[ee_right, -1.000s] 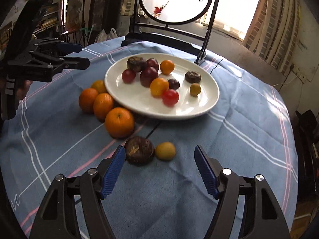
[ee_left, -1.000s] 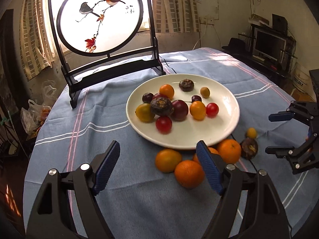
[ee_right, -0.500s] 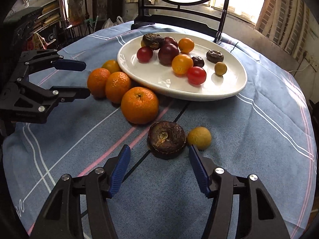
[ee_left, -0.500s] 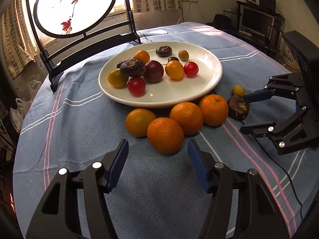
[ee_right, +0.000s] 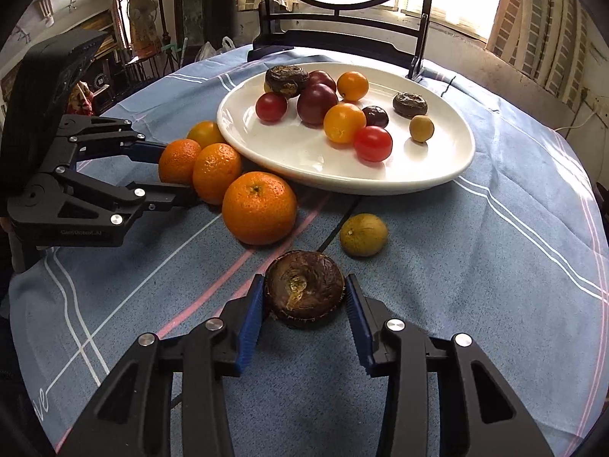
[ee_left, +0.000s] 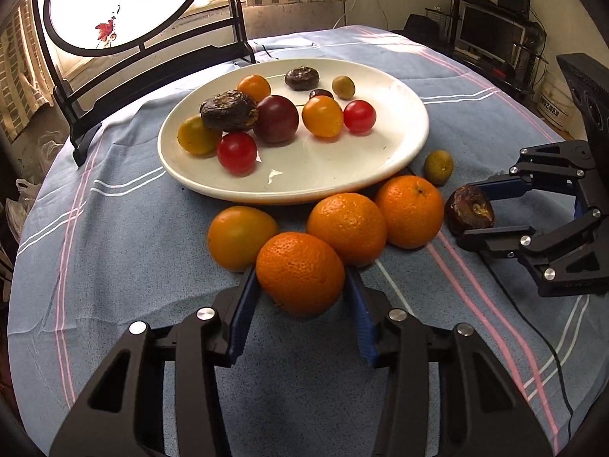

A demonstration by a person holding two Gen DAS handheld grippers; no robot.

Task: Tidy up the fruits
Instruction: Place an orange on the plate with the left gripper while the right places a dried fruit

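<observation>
The left tool (ee_left: pixel 300 285) is closing on the nearest orange (ee_left: pixel 300 272), pads touching it; the right tool (ee_right: pixel 304 297) is closing around the dark wrinkled fruit (ee_right: pixel 304 289) on the tabletop (ee_right: pixel 475 266), pads at its sides

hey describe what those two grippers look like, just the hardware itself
The left gripper and the right gripper look alike: black angular linkage frames with cut-out triangular openings, round silver bolt heads at the pivots, and two narrow fingers faced with ribbed blue pads. The left one's side bears faint lettering, too blurred to read.

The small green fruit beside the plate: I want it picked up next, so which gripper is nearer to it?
Right. The right gripper sits just short of the green fruit, closing around a wrinkled brown fruit; the left gripper is farther off, closing around an orange.
</observation>
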